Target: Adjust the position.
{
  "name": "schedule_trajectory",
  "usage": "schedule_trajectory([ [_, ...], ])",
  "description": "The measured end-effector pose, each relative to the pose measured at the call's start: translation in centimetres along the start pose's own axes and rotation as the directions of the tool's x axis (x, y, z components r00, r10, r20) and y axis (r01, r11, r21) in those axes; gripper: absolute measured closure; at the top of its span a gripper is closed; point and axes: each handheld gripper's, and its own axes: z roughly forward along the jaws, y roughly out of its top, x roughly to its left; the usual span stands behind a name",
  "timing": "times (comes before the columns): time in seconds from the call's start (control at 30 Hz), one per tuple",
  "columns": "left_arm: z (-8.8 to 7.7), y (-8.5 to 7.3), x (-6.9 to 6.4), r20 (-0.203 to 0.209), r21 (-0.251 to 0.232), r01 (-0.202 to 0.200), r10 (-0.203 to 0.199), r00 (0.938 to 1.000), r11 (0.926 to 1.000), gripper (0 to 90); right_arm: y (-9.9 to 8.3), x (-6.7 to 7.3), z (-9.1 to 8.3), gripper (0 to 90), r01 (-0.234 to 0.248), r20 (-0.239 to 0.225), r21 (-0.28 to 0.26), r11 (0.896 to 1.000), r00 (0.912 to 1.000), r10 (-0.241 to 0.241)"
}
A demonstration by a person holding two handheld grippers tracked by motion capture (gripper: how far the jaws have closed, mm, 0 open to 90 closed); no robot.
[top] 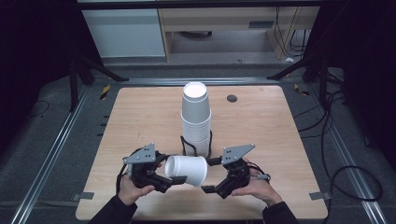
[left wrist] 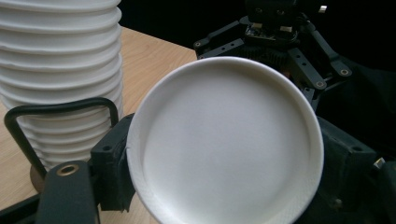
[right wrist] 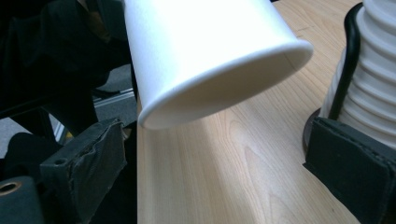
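Observation:
A single white paper cup [top: 187,171] lies on its side just above the front of the wooden table [top: 140,121]. My left gripper [top: 172,171] is shut on its base end; in the left gripper view the cup's round bottom [left wrist: 224,144] faces the camera between the two jaw pads [left wrist: 112,163]. My right gripper [top: 210,175] stands open at the cup's rim, its jaws wide apart. In the right gripper view the cup's open mouth [right wrist: 210,60] hangs above the open jaws, with bare table between them. A tall stack of white cups [top: 196,121] stands in a black wire holder [top: 183,144] just behind.
The cup stack [right wrist: 373,84] and its holder's wire [right wrist: 350,60] sit close to my right gripper's right-hand jaw. A dark round hole [top: 232,98] marks the table's far side. Cables and black frame legs run over the floor around the table.

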Motion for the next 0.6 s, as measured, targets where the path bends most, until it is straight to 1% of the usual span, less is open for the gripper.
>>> schedule_trajectory([
  [0.1,0.15,0.03,-0.14,0.007,-0.001,-0.002,0.002,1.0000,1.0000,20.6,0.01,-0.09,0.17,4.9,-0.006,-0.020,-0.009,1.000,0.9998,0.006],
  [0.2,0.28,0.05,-0.24,0.012,0.000,-0.004,0.004,0.9999,1.0000,20.7,0.05,-0.10,0.36,4.9,-0.008,-0.020,-0.005,1.000,0.9998,0.008],
  [0.23,0.31,0.05,-0.28,0.016,-0.005,-0.005,0.005,0.9999,1.0000,20.7,0.04,-0.16,0.48,4.9,-0.011,-0.029,-0.008,1.000,0.9995,0.011],
  [0.33,0.34,0.07,-0.34,0.021,-0.006,-0.007,0.007,0.9998,1.0000,20.7,0.07,-0.19,0.58,4.9,-0.012,-0.028,-0.006,1.000,0.9995,0.012],
  [0.37,0.38,0.10,-0.39,0.026,-0.008,-0.008,0.008,0.9996,0.9999,20.7,0.08,-0.21,0.66,4.9,-0.010,-0.036,-0.009,1.000,0.9993,0.010],
  [0.6,0.64,0.14,-0.63,0.039,-0.005,-0.016,0.016,0.9991,0.9999,20.7,0.15,-0.24,0.88,4.9,-0.012,-0.054,-0.017,1.000,0.9985,0.011],
])
